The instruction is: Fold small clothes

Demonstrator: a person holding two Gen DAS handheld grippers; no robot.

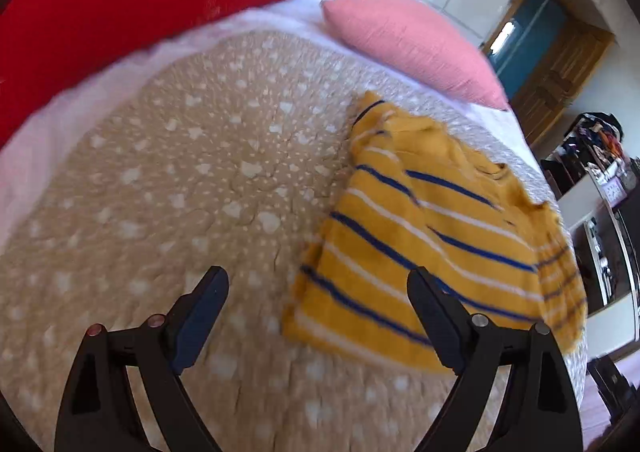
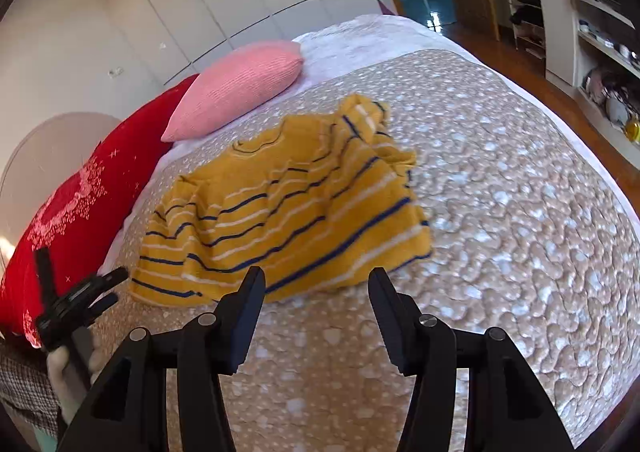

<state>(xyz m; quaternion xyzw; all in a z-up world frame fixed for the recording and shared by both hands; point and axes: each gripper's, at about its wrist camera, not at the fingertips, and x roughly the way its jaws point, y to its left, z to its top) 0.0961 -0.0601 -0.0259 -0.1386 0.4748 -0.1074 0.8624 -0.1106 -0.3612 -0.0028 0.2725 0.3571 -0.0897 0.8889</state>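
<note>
A small yellow shirt (image 1: 436, 228) with blue and white stripes lies rumpled on the tan patterned bedspread (image 1: 180, 192). It also shows in the right wrist view (image 2: 296, 204), one sleeve bunched at its far right. My left gripper (image 1: 318, 280) is open and empty, just above the bedspread at the shirt's near left edge. My right gripper (image 2: 316, 280) is open and empty, hovering just in front of the shirt's hem. The left gripper tool (image 2: 76, 300) shows at the lower left of the right wrist view.
A red pillow (image 1: 120, 12) and a pink pillow (image 1: 408, 40) lie at the head of the bed on a white sheet. The bed's far edge drops to a wooden floor (image 2: 516, 60). Shelves with clutter (image 2: 592, 52) stand beyond.
</note>
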